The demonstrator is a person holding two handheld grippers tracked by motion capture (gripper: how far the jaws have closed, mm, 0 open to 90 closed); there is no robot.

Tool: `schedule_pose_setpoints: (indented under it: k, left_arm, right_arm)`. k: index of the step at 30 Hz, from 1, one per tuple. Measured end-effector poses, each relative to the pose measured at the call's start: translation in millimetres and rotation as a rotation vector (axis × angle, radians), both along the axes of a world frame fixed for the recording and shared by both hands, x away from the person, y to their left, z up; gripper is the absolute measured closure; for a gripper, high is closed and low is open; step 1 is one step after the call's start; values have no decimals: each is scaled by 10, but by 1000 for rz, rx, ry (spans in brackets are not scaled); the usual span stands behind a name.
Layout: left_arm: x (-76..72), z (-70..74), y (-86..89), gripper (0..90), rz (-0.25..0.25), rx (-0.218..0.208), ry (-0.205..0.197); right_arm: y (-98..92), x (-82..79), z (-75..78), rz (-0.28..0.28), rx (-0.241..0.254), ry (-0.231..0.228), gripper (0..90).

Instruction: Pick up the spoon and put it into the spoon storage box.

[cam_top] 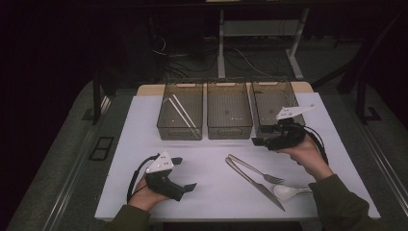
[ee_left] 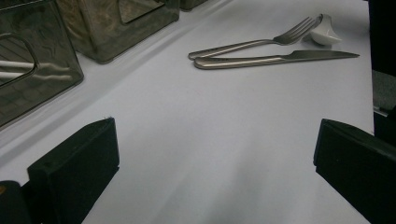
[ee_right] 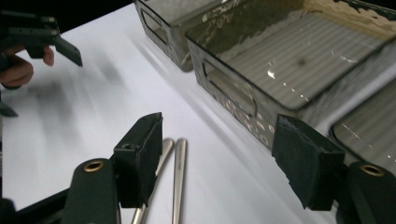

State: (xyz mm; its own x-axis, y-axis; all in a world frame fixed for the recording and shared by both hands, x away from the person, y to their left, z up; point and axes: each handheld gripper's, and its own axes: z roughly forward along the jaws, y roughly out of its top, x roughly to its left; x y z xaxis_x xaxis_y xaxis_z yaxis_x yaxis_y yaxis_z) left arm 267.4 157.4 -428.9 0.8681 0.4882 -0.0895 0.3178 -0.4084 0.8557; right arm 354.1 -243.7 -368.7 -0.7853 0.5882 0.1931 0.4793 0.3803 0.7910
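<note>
Black jaws of the right gripper stand wide at the bottom of the right gripper view, nothing between them, above the handles of a fork and knife. Beyond, upper right, sit smoky plastic bins. Upper left, the left gripper gapes wide too.

Left claw gaping, low, right claw gaping, raised

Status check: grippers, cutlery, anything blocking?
Right gripper open, empty, above fork and knife handles. Left gripper open, empty, apart. Spoon beside fork. Nothing in the way.
</note>
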Motion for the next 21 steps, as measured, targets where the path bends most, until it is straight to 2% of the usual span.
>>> schedule_pose_setpoints:
  k: [11, 21]
  left_arm:
    - [-11, 6, 12, 0, 6, 2, -2]
    - [-11, 9, 15, 0, 8, 5, -7]
  right_arm:
    - [-304, -285, -122, -20, -31, 13, 344]
    - [-529, -564, -220, -9, -47, 34, 429]
